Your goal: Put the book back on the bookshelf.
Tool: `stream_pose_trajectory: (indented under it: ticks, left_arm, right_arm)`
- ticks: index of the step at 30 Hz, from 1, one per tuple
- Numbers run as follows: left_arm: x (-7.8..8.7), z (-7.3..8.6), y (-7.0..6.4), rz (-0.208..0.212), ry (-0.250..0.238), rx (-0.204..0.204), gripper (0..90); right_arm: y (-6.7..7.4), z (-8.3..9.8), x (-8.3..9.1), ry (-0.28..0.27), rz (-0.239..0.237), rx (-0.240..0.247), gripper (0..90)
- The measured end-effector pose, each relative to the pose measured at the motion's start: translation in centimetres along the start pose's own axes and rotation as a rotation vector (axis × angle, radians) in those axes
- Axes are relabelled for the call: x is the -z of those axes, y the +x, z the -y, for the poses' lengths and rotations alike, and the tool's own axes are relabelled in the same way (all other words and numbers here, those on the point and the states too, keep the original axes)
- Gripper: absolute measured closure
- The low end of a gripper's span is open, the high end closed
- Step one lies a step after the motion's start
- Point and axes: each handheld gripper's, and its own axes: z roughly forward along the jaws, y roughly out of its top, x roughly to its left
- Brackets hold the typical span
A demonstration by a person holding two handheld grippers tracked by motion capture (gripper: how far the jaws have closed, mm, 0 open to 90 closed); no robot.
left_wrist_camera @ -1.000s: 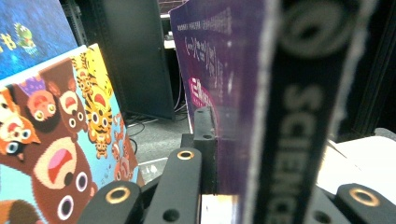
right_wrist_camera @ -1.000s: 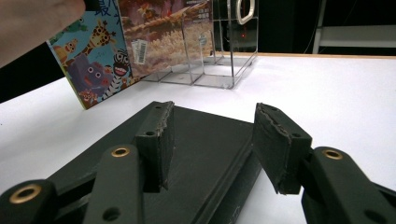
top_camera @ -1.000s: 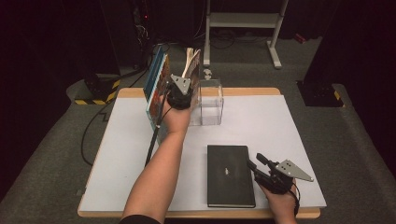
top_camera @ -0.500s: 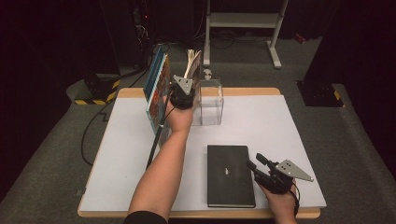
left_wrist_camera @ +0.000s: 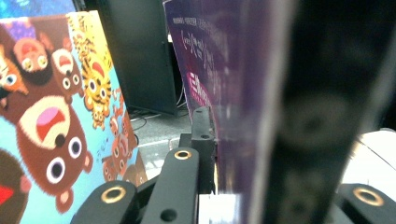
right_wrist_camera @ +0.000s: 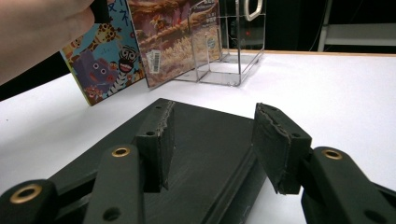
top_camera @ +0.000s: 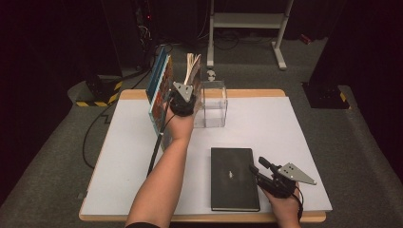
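You can make out little lettering. On the colourful animal-picture book (right_wrist_camera: 105,56), left of the clear acrylic box (right_wrist_camera: 229,42), the top edge carries white Japanese characters "ス" and "ー". The brown-covered book (right_wrist_camera: 173,42) beside it bears a barcode sticker too small to read. The purple book cover (left_wrist_camera: 219,70) shows blurred white print you cannot read.

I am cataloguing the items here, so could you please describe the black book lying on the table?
The black book is a flat, matte, dark hardcover with a tiny pale mark at the cover's centre. It lies closed, long side pointing away, at the near edge of the white table. The right tongs rest at its right edge, jaws apart over it.
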Motion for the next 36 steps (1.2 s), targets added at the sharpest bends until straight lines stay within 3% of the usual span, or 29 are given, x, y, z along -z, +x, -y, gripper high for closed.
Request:
stream_pose_trajectory:
  ticks: [18, 36]
  left_arm:
    - [1.2, 0.8, 0.3, 0.001, 0.035, -0.011, 68.7]
    - [3.1, 1.3, 0.9, -0.013, 0.058, -0.025, 62.9]
  right_arm:
    - [0.4, 0.0, -0.3, 0.007, -0.007, 0.013, 48.6]
    - [0.7, 0.1, -0.7, 0.020, -0.016, 0.032, 48.6]
